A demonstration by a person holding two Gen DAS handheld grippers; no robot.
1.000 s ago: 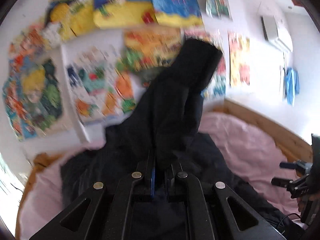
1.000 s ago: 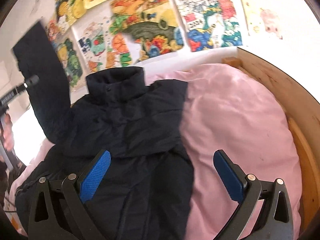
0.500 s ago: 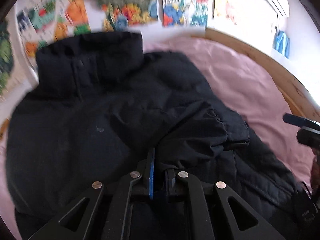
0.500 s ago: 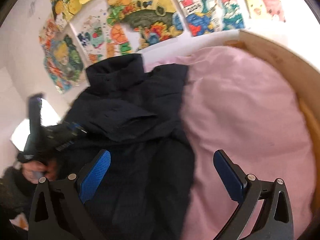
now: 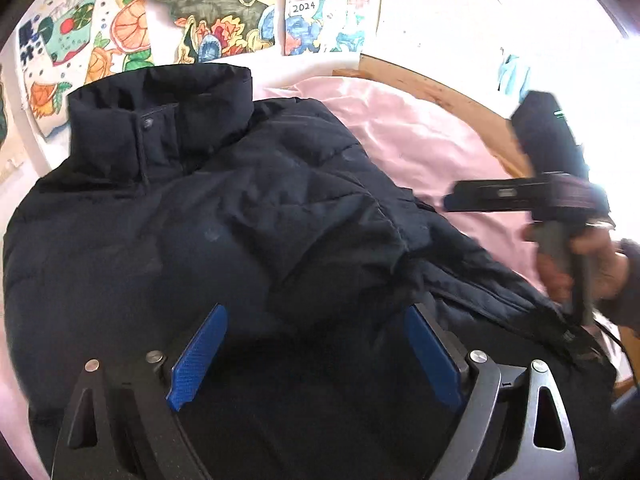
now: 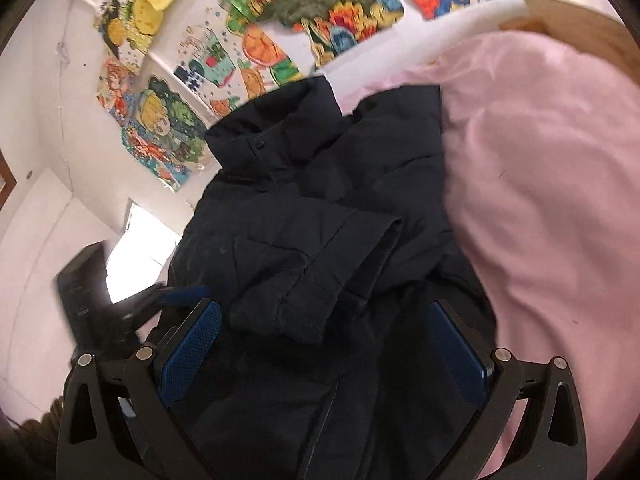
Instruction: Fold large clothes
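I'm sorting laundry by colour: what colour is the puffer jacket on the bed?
Dark navy, nearly black; the jacket shows best in the right wrist view, against the pink bedding.

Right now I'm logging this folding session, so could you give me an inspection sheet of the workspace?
Surface: pink bedding on a wooden bed frame.
Job's things: dark navy puffer jacket lying front-up, collar toward the wall; one sleeve folded across its chest.
Clutter: nothing seen.
Grippers: left gripper jaws opening, pads clear of the fabric; right gripper open above the jacket's lower part, holding nothing.
Cables: a thin dark cable below the right-hand tool.
Surroundings: colourful drawings taped to a white wall; a bright window.
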